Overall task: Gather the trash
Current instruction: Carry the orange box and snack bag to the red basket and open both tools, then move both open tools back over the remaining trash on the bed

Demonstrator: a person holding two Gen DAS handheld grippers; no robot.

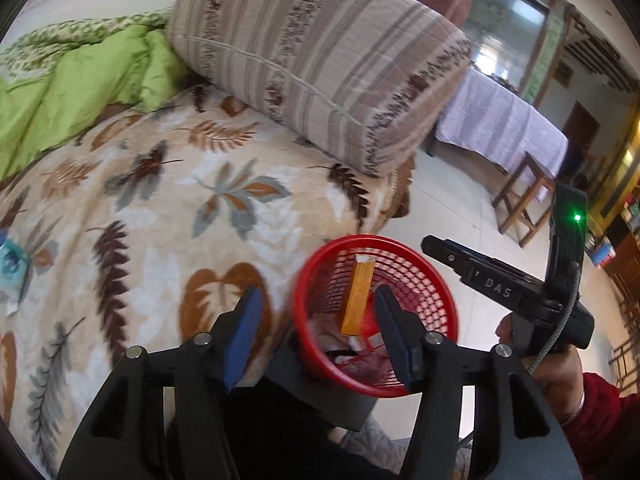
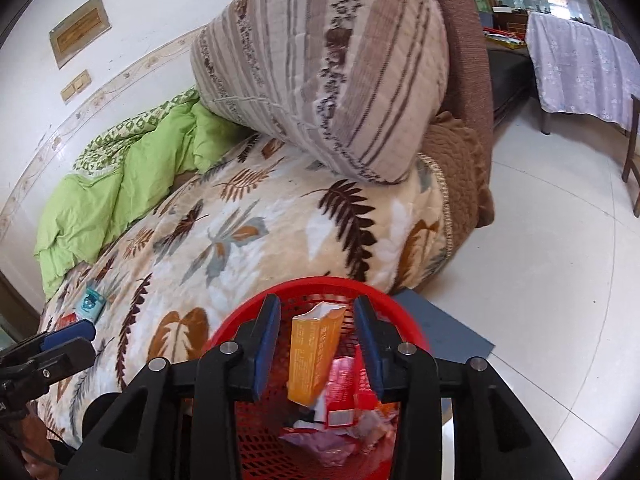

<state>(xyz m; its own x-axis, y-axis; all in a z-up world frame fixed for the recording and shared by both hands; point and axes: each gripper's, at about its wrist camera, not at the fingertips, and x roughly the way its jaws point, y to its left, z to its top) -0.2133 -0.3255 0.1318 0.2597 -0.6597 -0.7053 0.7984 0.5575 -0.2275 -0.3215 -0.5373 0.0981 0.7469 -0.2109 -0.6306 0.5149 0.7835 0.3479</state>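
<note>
While the orange box (image 2: 316,356) drops between the right claw (image 2: 316,344)'s parted, empty jaws, hold over the red basket (image 2: 320,286). Left claw (image 1: 316,332), also released, should seek the bed (image 2: 280,240)'s remaining litter.

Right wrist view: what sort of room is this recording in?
Most likely a lived-in bedroom at home: a bed under a leaf-print blanket, a big striped bolster, a rumpled green quilt, tiled floor.

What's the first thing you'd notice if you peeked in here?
The bright red basket beside the bed, with an orange box standing among wrappers inside it. Then the big striped pillow on the leafy blanket, and a green quilt bunched by the wall.
</note>
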